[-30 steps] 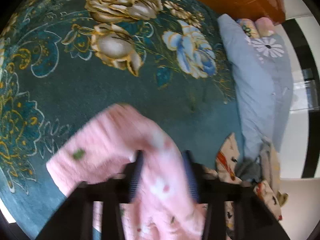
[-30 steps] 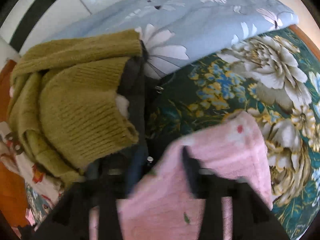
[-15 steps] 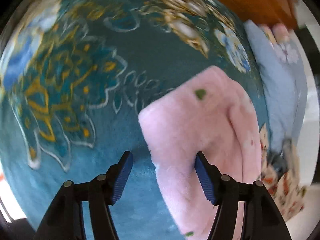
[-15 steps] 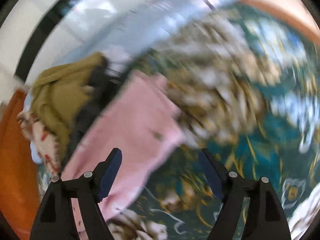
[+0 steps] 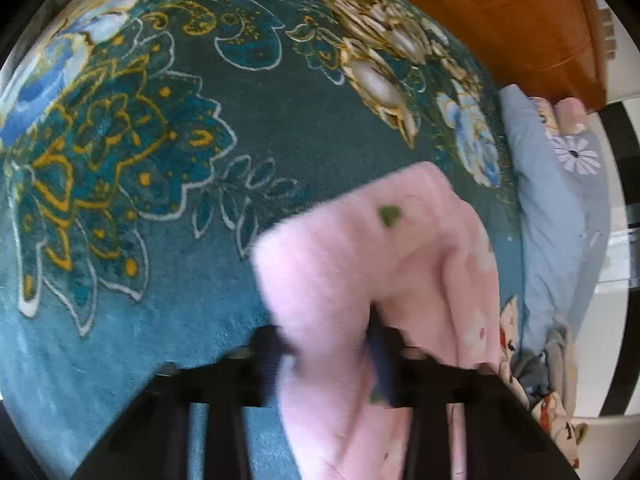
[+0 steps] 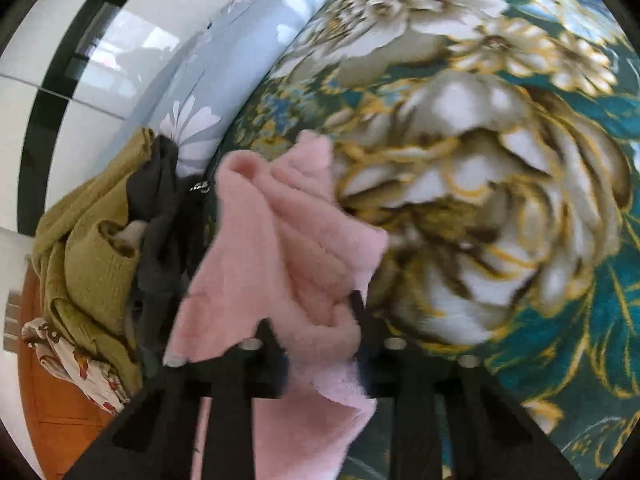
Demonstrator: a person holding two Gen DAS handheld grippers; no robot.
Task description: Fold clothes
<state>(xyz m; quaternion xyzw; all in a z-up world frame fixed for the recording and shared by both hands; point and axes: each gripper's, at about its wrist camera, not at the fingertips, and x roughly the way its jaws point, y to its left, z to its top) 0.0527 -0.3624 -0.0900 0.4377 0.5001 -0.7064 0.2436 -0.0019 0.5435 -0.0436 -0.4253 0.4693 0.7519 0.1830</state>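
In the left wrist view the left gripper (image 5: pixel 326 344) sits at the bottom centre, its two fingers pressed in on a fold of the pink fleece garment (image 5: pixel 360 256); the fabric bulges up between them and covers most of both fingertips, so only dark slivers show. The garment runs from the lower middle of the frame up toward the centre right, lying on a teal floral blanket (image 5: pixel 168 160). A small green mark on the fleece is too blurred to identify. At the right edge a pale blue daisy-print quilt (image 5: pixel 556 208) lies beside the blanket, with a heap of patterned cloth below it, cut off by the lens rim. An orange wooden headboard (image 5: pixel 500 12) fills the upper right.

In the right wrist view the right gripper (image 6: pixel 320 332) is likewise clamped on the pink fleece garment (image 6: pixel 280 248), which bunches in thick folds over the fingers and hides their tips; a loose flap hangs below, past the bottom of the frame. To the left, an olive knit sweater (image 6: pixel 92 256) and a dark grey garment (image 6: pixel 160 216) are piled together, partly behind the fleece. The large cream flower of the blanket (image 6: pixel 500 200) on the right is smeared by motion.
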